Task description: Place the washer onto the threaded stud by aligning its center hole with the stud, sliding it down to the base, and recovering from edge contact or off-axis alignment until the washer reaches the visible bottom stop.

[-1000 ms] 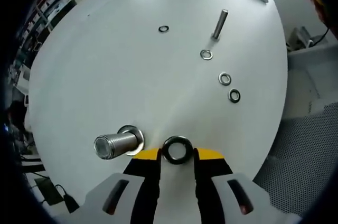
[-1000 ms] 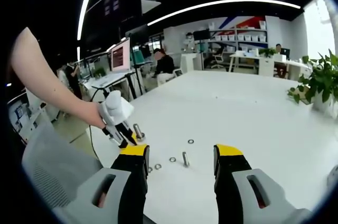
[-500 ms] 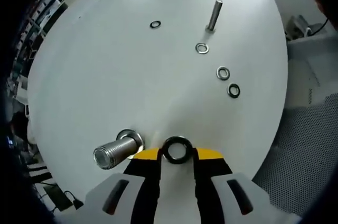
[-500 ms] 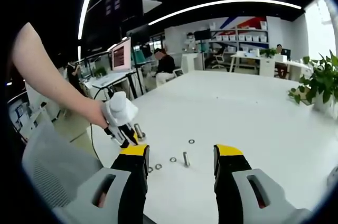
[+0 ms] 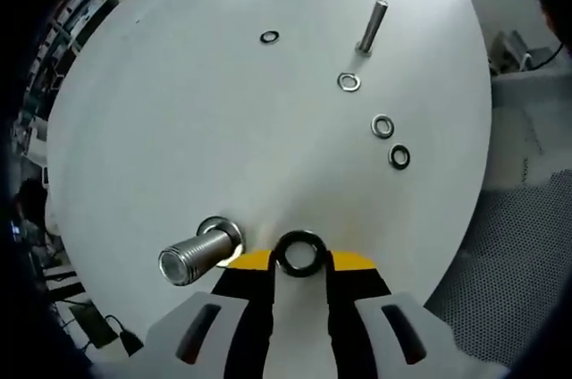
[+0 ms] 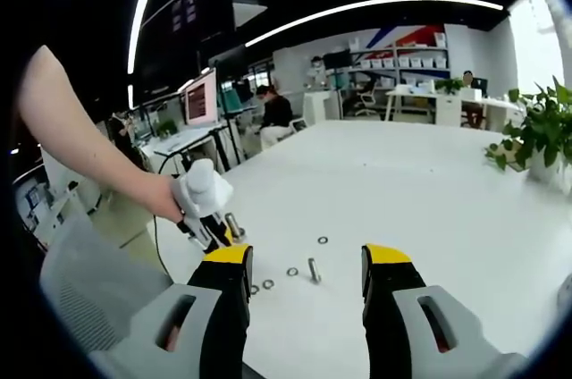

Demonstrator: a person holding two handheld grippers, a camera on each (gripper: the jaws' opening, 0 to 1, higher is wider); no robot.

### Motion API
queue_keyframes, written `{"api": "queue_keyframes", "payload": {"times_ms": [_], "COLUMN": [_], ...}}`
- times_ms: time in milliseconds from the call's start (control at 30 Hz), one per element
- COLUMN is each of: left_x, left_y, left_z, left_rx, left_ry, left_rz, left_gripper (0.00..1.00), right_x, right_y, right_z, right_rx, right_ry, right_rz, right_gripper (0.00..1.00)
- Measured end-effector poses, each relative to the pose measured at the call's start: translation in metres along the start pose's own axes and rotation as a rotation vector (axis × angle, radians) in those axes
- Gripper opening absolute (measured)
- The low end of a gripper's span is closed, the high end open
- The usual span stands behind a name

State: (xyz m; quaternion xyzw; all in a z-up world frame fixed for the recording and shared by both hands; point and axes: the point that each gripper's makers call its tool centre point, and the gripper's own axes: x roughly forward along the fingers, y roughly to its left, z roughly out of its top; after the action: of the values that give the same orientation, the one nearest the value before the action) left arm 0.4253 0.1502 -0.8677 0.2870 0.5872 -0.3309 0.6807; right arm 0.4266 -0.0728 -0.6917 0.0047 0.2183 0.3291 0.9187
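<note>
While the left gripper (image 5: 299, 258) clamps a dark metal ring washer (image 5: 299, 253) at bottom centre of the left gripper view, a ribbed steel threaded stud (image 5: 198, 251) rises just left of it from a round base. Four loose washers and a slim bolt (image 5: 371, 27) lie upper right on the smooth white table (image 5: 179, 120). Right gripper (image 6: 306, 265) jaws stand apart, holding nothing.
</note>
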Motion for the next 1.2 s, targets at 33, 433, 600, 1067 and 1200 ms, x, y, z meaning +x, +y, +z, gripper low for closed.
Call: {"api": "queue_keyframes", "payload": {"times_ms": [33,433,600,1067,1200], "left_x": [0.0,-0.002,-0.002,-0.013,-0.022], "left_y": [0.0,-0.006,-0.008,-0.003,0.001], "left_z": [0.0,-0.004,-0.006,-0.017,-0.015], "left_rx": [-0.002,-0.02,-0.031,-0.006,0.001], "left_ry": [0.003,-0.027,-0.036,-0.048,-0.066], "left_rz": [0.001,0.001,0.003,0.025,0.037], "left_gripper": [0.19,0.19,0.19,0.19,0.19], "right_x": [0.0,0.0,0.0,0.001,0.001], "right_y": [0.0,0.001,0.001,0.001,0.001], "right_z": [0.0,0.0,0.0,-0.001,-0.001], "right_rx": [0.0,-0.007,-0.009,-0.007,-0.008], "right_ry": [0.002,0.004,0.004,0.007,0.009], "right_rz": [0.0,0.001,-0.001,0.001,0.003], "right_gripper": [0.51,0.51,0.51,0.51,0.51]}}
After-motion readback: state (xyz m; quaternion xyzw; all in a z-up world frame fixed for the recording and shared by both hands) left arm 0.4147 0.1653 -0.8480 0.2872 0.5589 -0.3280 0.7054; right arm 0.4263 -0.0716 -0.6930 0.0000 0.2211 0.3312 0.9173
